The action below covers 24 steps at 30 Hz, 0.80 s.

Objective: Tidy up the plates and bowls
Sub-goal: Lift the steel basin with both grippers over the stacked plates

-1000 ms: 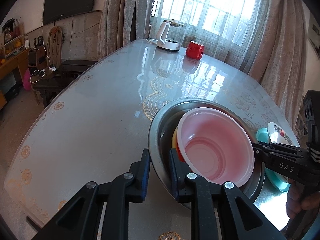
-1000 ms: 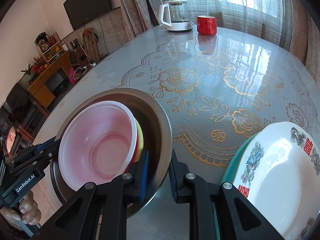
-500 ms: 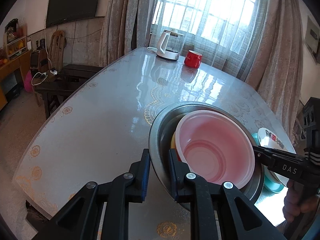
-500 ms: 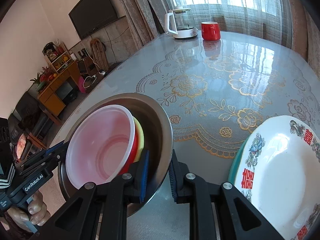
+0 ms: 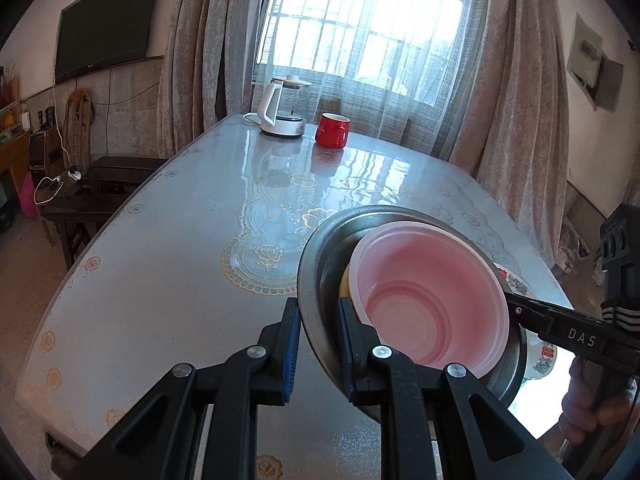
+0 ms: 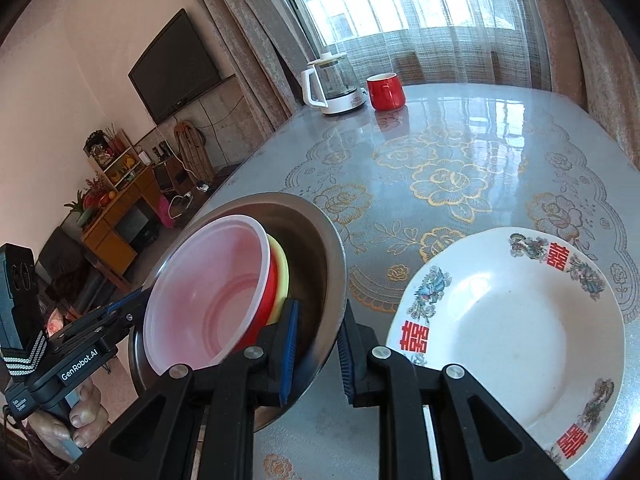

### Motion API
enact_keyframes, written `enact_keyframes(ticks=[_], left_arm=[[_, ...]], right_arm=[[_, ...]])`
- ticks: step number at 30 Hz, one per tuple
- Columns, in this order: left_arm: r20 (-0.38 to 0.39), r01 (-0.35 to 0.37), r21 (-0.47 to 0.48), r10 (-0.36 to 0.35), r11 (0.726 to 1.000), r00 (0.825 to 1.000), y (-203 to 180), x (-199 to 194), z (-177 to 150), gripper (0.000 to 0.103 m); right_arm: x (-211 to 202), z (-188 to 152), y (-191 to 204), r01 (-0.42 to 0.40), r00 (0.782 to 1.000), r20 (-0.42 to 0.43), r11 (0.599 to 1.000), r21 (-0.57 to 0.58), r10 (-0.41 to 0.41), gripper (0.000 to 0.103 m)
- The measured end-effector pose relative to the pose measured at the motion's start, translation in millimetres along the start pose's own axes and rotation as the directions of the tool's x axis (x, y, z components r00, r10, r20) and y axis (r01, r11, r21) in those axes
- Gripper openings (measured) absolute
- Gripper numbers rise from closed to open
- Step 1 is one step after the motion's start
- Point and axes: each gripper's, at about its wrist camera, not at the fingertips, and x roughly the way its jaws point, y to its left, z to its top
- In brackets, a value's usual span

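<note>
Gripping the steel basin (image 5: 316, 272) from both sides, we have left gripper (image 5: 318, 344) jaws pinching its near rim, right gripper (image 6: 318, 344) jaws pinching the opposite rim. Basin is tilted, off the counter (image 5: 180, 240). Nested inside: translucent pink bowl (image 5: 428, 296) on top, red bowl (image 6: 270, 300) under it, yellow bowl (image 6: 282, 276) at the bottom. White patterned plate (image 6: 516, 320) sits on the counter just beside the basin on our right, stacked on something we can't make out. At the far end, white kettle (image 5: 280, 108) and red mug (image 5: 332, 130) stand side by side, well apart from the basin. Curtained window behind, TV (image 5: 104, 20) on the left wall.
</note>
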Motion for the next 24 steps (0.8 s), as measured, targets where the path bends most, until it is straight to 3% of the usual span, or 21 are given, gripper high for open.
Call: enact_keyframes(ticks=[16,24], left_arm=[[-0.071,0.175,0.149,-0.166,0.973,0.984,-110.2,40.4,19.2,0.018],[-0.145,0.219,0.170,-0.195,0.961,0.970,-143.0,70.6,18.9,0.019]], right_arm=[[-73.3,-9.6,-85.4,0.146,0.980,0.108,0.972,0.183,-0.167,0.020],[-79.2,-15.2,-127.2,0.199,0.968,0.093,0.941,0.272,-0.232,0.020]])
